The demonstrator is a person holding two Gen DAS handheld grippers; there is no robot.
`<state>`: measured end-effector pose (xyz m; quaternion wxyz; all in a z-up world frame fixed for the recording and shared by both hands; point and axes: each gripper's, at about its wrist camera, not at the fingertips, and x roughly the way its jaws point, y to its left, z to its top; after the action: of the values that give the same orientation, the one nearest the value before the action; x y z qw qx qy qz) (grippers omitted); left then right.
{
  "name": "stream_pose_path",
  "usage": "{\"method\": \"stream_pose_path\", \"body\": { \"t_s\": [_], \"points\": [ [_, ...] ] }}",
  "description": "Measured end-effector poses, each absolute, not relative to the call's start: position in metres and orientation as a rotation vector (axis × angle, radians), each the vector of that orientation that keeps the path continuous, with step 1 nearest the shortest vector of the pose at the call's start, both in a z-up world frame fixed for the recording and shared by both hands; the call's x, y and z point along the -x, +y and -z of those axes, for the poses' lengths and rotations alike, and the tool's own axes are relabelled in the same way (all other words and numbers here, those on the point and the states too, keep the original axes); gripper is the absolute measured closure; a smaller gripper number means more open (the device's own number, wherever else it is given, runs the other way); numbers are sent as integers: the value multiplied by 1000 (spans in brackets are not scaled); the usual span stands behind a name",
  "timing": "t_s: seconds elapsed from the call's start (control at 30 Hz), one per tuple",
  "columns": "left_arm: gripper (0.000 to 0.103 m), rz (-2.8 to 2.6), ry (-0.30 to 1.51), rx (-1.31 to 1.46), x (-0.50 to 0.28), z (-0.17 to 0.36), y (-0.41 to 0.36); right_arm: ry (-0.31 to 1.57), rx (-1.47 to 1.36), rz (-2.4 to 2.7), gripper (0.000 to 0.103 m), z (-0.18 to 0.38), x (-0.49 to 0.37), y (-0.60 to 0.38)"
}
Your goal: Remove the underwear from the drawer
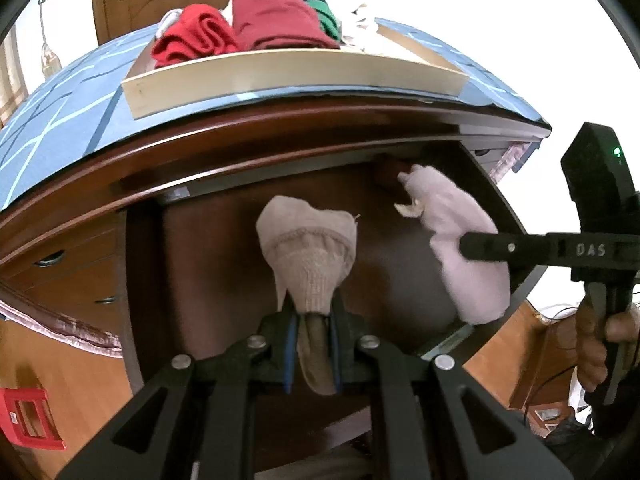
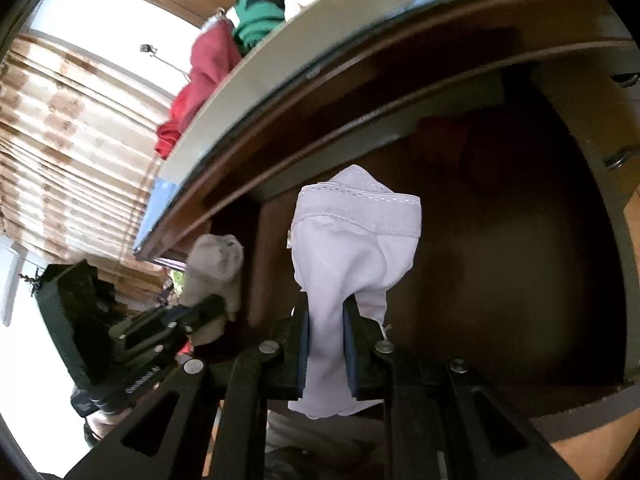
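The drawer (image 1: 216, 264) stands pulled out, its brown inside dark. My left gripper (image 1: 314, 344) is shut on a beige knit piece of underwear (image 1: 308, 248) that hangs above the drawer floor. My right gripper (image 2: 328, 344) is shut on a pale lilac pair of underwear (image 2: 352, 248), held above the drawer's right half. In the left wrist view the right gripper (image 1: 466, 246) comes in from the right with the lilac underwear (image 1: 452, 216) draped over it. The right wrist view shows the left gripper (image 2: 214, 306) and its beige piece (image 2: 216, 268) at the left. A dark red garment (image 2: 444, 140) lies at the drawer's back.
On the blue patterned dresser top (image 1: 60, 112) stands a cream tray (image 1: 296, 76) piled with red (image 1: 276, 16) and green (image 1: 316, 4) clothes. Lower drawers with metal handles (image 1: 50, 258) are at the left. A red plastic item (image 1: 28, 416) lies on the wood floor. A person's hand (image 1: 600, 344) grips the right tool.
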<state>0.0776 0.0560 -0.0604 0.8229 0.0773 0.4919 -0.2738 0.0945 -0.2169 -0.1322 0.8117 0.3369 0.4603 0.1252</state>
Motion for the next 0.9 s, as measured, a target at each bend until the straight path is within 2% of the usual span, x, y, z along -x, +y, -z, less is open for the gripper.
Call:
{"method": "stream_pose_path", "body": {
  "t_s": [0.9],
  "points": [
    [92,685,1038,-140,-53,47,31,874,-760,-290,86,107,-63,-233]
  ]
}}
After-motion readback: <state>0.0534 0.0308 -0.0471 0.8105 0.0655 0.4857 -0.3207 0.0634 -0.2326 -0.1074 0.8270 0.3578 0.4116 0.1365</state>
